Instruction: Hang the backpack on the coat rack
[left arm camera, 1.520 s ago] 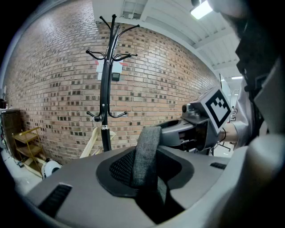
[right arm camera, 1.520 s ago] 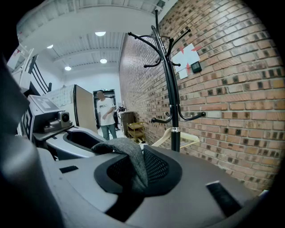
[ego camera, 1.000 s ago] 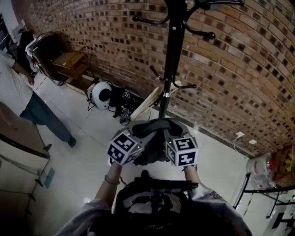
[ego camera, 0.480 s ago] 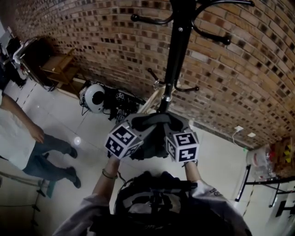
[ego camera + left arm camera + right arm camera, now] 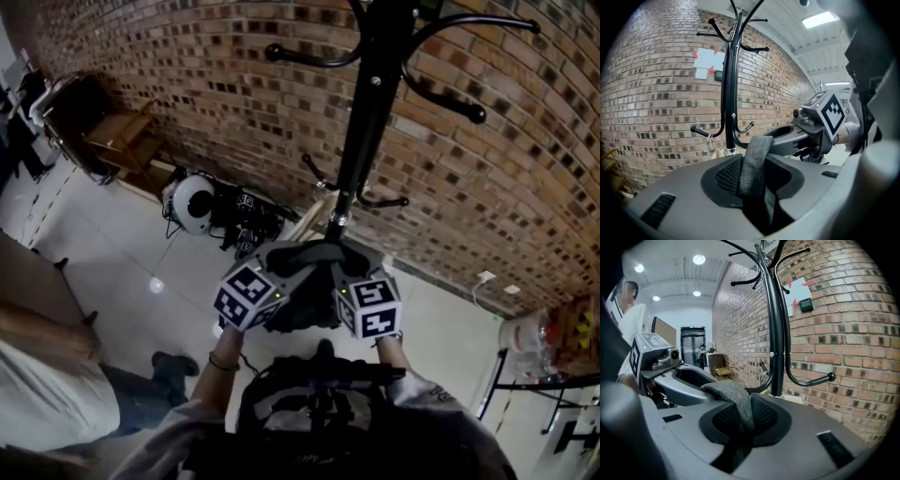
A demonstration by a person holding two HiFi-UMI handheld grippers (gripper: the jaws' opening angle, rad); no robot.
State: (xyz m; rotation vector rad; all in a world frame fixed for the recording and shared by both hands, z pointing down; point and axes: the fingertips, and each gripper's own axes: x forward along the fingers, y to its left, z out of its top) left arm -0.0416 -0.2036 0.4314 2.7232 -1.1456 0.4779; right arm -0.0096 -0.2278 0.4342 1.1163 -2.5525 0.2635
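While 2 grippers share 1 grey strap (image 5: 314, 251), slip is the main risk. Fingers (image 5: 665, 197) of left gripper (image 5: 278, 272) pinch it wide; right gripper (image 5: 352, 272) pinches narrower. The backpack (image 5: 302, 314) hangs between them, short of the coat rack (image 5: 370, 122). Uneven lift could miss the hook (image 5: 450, 98); a shove could tip the rack.

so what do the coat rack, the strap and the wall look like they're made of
Coat rack: probably metal tubing with glossy black paint; the thin curved arms catch highlights. Strap: grey woven fabric, matte, with a slightly fuzzy weave. Wall: bare brick, rough, with pale mortar lines.
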